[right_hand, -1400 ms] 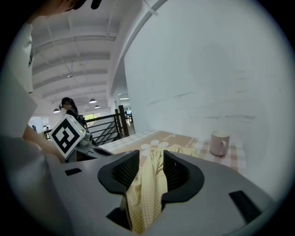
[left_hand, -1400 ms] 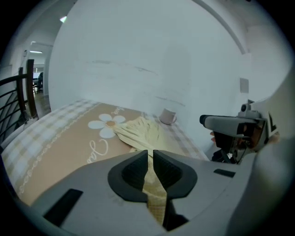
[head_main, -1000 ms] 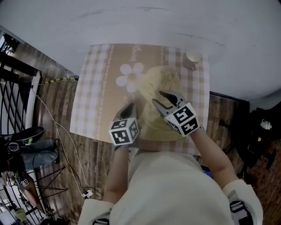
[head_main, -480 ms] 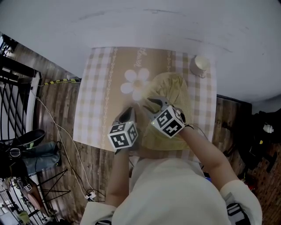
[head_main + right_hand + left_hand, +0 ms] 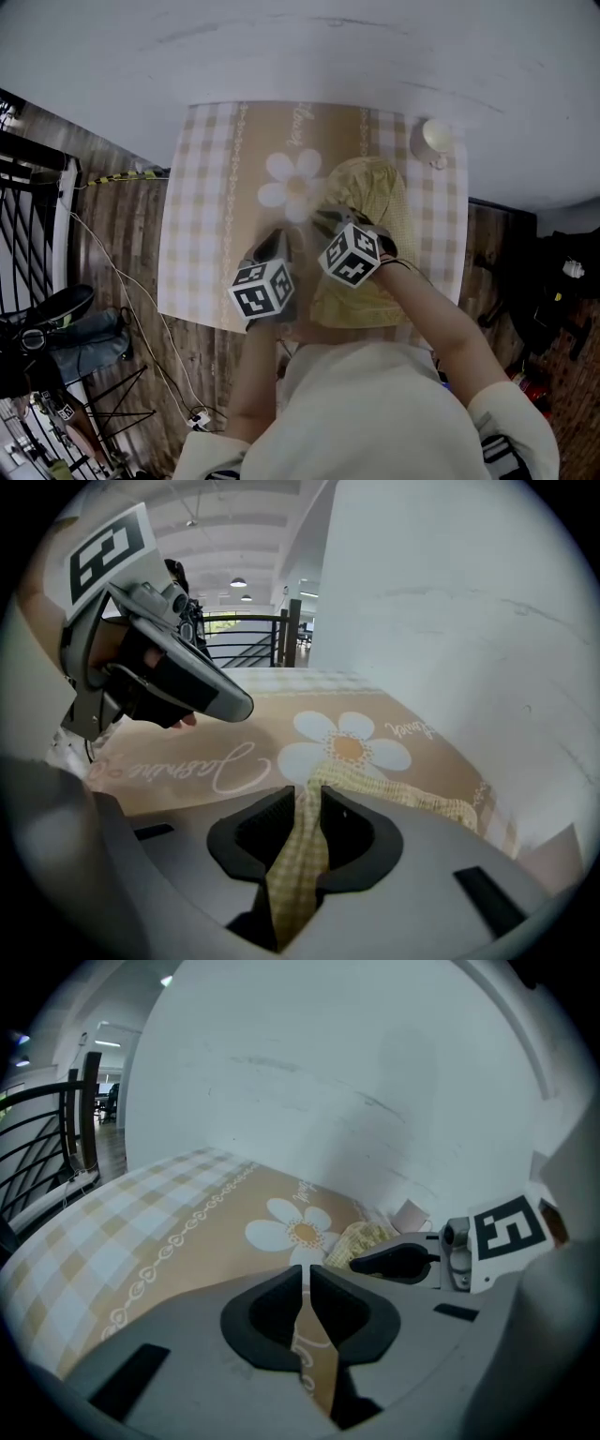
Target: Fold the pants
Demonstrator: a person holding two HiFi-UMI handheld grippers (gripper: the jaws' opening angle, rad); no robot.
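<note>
Covering the worktop, a checked cloth (image 5: 202, 216) carries the yellow pants (image 5: 375, 192), bunched on its right half. The right gripper (image 5: 307, 794) has its jaws just closing, pinching the pants' left edge. The left gripper (image 5: 307, 1274), jaws clenched on nothing, hovers just left. A cup (image 5: 435, 136) stands far right.

Tablecloth (image 5: 178, 794) script: white cursive on tan, seen upside down, appears to read "Jasmine".
Script beside flower (image 5: 349, 748): too small to read.
</note>
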